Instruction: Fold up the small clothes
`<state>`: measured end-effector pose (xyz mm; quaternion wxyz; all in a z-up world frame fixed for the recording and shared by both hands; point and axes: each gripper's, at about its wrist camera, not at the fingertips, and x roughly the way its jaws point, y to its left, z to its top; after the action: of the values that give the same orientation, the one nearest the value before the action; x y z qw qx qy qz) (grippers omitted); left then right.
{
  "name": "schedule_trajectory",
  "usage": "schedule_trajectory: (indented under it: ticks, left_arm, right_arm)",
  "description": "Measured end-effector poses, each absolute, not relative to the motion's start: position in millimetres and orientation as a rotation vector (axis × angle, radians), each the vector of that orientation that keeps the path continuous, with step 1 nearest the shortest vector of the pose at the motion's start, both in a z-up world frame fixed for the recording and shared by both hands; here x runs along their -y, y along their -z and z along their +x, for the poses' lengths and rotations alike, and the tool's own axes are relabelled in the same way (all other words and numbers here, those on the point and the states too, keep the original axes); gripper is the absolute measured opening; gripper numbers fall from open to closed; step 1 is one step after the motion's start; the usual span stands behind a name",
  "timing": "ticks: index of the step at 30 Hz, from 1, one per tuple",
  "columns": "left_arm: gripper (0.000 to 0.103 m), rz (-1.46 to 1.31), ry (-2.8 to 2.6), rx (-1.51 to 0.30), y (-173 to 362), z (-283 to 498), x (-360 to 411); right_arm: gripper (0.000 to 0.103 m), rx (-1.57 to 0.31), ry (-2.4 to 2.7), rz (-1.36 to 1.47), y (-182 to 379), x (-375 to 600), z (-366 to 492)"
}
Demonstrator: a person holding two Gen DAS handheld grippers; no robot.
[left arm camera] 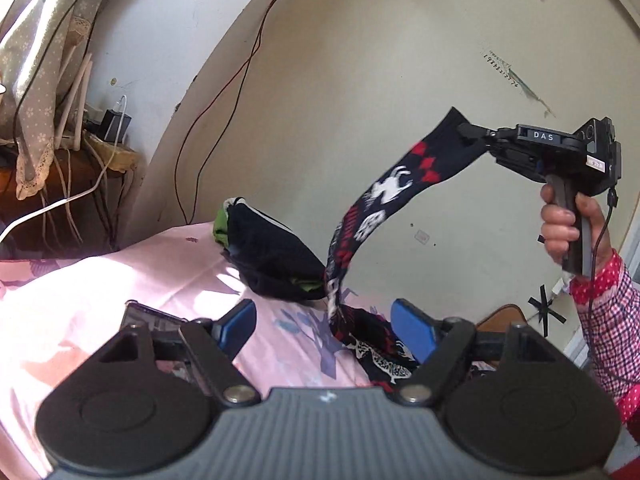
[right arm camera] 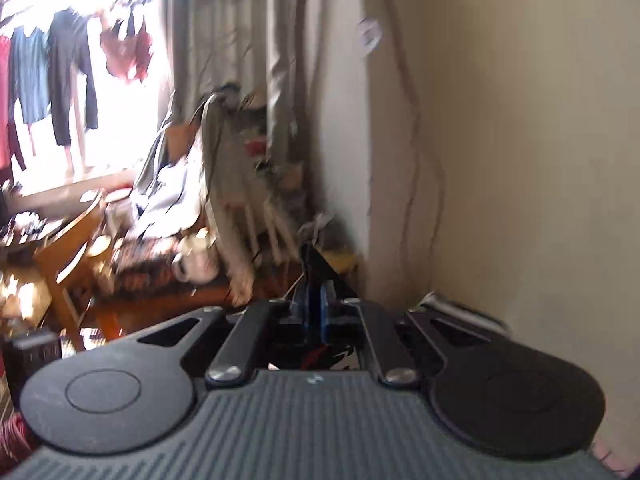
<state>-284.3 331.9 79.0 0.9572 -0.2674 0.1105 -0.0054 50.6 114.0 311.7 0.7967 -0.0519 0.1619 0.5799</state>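
One end of the patterned sock [left arm camera: 384,188] is pinched high by the right gripper [left arm camera: 466,130]; the left gripper [left arm camera: 324,330] gapes wide and empty. The thin pinch could slip, dropping the sock onto the pink bed [left arm camera: 120,280].

The patterned sock [left arm camera: 384,192] is soft knit cloth; the pink bedsheet [left arm camera: 120,280] is smooth matt cotton (faintly creased). The left gripper [left arm camera: 324,324] has matt black plastic arms and glossy blue pads [left arm camera: 412,334].

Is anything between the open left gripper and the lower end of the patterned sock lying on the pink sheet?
Nothing visible. The left gripper stands open, and the dark red-and-white patterned sock, held up by the right gripper, trails down onto the pink bed sheet just beyond its blue pads.
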Motion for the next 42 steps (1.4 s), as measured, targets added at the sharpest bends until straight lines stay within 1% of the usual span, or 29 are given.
schedule_trajectory:
  ticks: [2, 5, 8, 12, 18, 21, 23, 25, 26, 27, 28, 29, 30, 31, 34, 35, 37, 39, 40, 41, 42]
  left_arm:
    - [0.076, -0.525, 0.034, -0.236, -80, -272, -326]
    - [0.076, -0.49, 0.089, -0.257, -86, -242, -314]
    - [0.076, -0.442, 0.15, -0.272, -97, -203, -296]
    - [0.076, -0.394, 0.224, -0.296, -108, -136, -265]
    - [0.076, -0.393, 0.298, -0.385, -96, -26, -209]
    - [0.07, -0.381, 0.35, -0.451, -77, 21, -175]
    - [0.057, -0.373, 0.37, -0.508, -60, 44, -157]
    - [0.049, -0.359, 0.376, -0.581, -35, 61, -148]
    - [0.049, -0.355, 0.366, -0.612, -24, 67, -145]
    - [0.049, -0.355, 0.352, -0.648, -13, 73, -143]
    - [0.047, -0.354, 0.335, -0.69, -1, 78, -142]
    - [0.045, -0.361, 0.329, -0.681, 1, 76, -144]
    - [0.046, -0.366, 0.341, -0.67, -2, 74, -146]
    - [0.05, -0.372, 0.357, -0.655, -3, 71, -148]
    - [0.051, -0.422, 0.373, -0.646, 0, 66, -158]
    - [0.052, -0.451, 0.386, -0.626, 0, 63, -164]
    - [0.057, -0.504, 0.393, -0.598, -4, 59, -175]
    - [0.058, -0.532, 0.385, -0.588, -4, 57, -184]
    - [0.058, -0.541, 0.379, -0.586, -4, 57, -188]
    - [0.058, -0.551, 0.373, -0.586, -4, 57, -191]
    - [0.059, -0.559, 0.37, -0.586, -5, 59, -192]
  right_arm:
    - [0.008, -0.349, -1.15, -0.055, -322, -76, 76]
    - [0.008, -0.4, -1.019, 0.047, -307, -12, 114]
    - [0.008, -0.48, -0.903, 0.173, -268, 58, 134]
    - [0.008, -0.535, -0.751, 0.294, -213, 141, 141]
    - [0.008, -0.595, -0.579, 0.479, -137, 238, 134]
    - [0.008, -0.607, -0.534, 0.531, -111, 260, 130]
    - [0.008, -0.606, -0.498, 0.558, -100, 279, 133]
    - [0.008, -0.606, -0.462, 0.59, -90, 289, 135]
    - [0.008, -0.613, -0.446, 0.61, -84, 298, 136]
    - [0.008, -0.625, -0.431, 0.619, -79, 300, 137]
    - [0.008, -0.646, -0.417, 0.615, -76, 302, 142]
    - [0.008, -0.66, -0.416, 0.603, -73, 297, 144]
    - [0.008, -0.67, -0.425, 0.591, -73, 292, 145]
    - [0.008, -0.676, -0.439, 0.579, -74, 284, 145]
    - [0.008, -0.669, -0.54, 0.547, -90, 244, 149]
    - [0.008, -0.667, -0.586, 0.526, -96, 226, 149]
    - [0.008, -0.671, -0.674, 0.443, -109, 181, 146]
    - [0.009, -0.694, -0.727, 0.332, -111, 135, 144]
    - [0.011, -0.729, -0.725, 0.256, -106, 110, 143]
    - [0.019, -0.775, -0.719, 0.178, -97, 90, 145]
    - [0.037, -0.817, -0.713, 0.112, -86, 74, 147]
